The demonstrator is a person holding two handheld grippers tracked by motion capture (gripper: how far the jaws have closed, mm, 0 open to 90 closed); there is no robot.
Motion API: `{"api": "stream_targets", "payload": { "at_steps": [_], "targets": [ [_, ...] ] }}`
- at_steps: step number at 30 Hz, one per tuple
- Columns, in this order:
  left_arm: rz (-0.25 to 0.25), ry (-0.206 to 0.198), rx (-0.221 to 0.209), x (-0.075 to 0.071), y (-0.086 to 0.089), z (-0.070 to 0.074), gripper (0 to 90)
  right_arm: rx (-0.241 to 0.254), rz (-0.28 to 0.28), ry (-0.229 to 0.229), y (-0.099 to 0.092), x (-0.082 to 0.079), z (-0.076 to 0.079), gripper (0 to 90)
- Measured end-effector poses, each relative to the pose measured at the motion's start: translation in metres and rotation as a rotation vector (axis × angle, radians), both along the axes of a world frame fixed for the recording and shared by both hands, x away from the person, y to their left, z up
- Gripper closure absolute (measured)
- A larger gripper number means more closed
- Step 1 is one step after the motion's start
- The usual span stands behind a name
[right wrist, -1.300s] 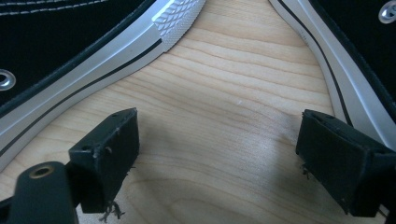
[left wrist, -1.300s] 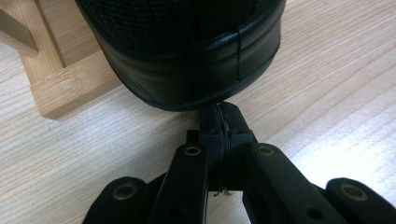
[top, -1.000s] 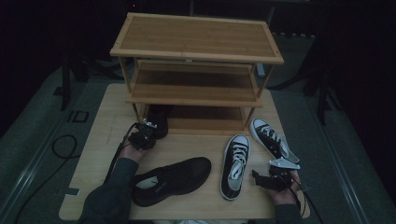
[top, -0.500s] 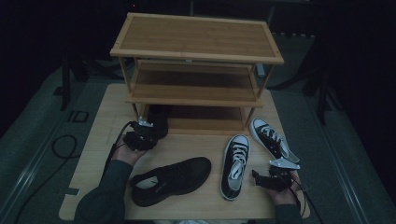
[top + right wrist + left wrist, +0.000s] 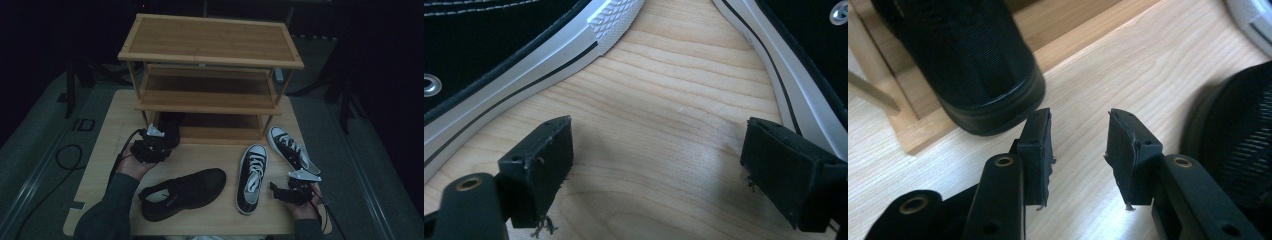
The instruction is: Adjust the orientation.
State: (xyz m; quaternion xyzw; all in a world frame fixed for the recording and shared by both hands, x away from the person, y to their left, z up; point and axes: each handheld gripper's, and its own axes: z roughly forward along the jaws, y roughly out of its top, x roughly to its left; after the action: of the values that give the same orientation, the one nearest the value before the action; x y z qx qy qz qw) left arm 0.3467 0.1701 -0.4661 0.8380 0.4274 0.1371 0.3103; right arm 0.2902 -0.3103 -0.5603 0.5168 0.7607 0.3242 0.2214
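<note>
A black shoe [image 5: 170, 126] stands at the left end of the wooden rack's bottom shelf [image 5: 220, 134], its heel [image 5: 973, 65] hanging over the shelf edge. My left gripper [image 5: 161, 145] hovers just in front of that heel. Its jaws have just been opening and stand open [image 5: 1078, 145] with only bare table between them. The matching black shoe [image 5: 182, 192] lies on the table near the front [image 5: 1243, 150]. My right gripper [image 5: 276, 192] rests open [image 5: 659, 160] near the front right, between two black-and-white sneakers [image 5: 252, 177] [image 5: 290, 147], touching neither.
The three-tier rack [image 5: 210, 37] takes up the back half of the table; its top and middle shelves [image 5: 205, 95] are bare. In the right gripper view one sneaker's sole [image 5: 524, 55] runs at the left and the other's [image 5: 794, 85] at the right. A cable [image 5: 65, 155] lies on the floor at the left.
The left gripper has lifted a little and drawn slightly back from the shoe on the bottom shelf. The right gripper and the shoes on the table have stayed put.
</note>
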Motion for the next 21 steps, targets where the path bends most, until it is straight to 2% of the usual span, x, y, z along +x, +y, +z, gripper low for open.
{"api": "stream_targets", "payload": {
  "at_steps": [8, 15, 21],
  "targets": [
    [-0.081, 0.0, -0.02, -0.013, -0.002, 0.014, 61.2, -0.001, 0.001, -0.001, 0.0, 0.0, 0.0, 13.4],
    [-0.142, 0.011, -0.027, -0.024, -0.005, 0.019, 60.2, 0.001, 0.0, 0.0, 0.0, 0.0, 0.0, 13.4],
    [-0.214, 0.028, -0.073, -0.032, -0.004, 0.023, 60.2, 0.0, 0.001, 0.0, 0.0, 0.0, 0.0, 13.4]
  ]
}}
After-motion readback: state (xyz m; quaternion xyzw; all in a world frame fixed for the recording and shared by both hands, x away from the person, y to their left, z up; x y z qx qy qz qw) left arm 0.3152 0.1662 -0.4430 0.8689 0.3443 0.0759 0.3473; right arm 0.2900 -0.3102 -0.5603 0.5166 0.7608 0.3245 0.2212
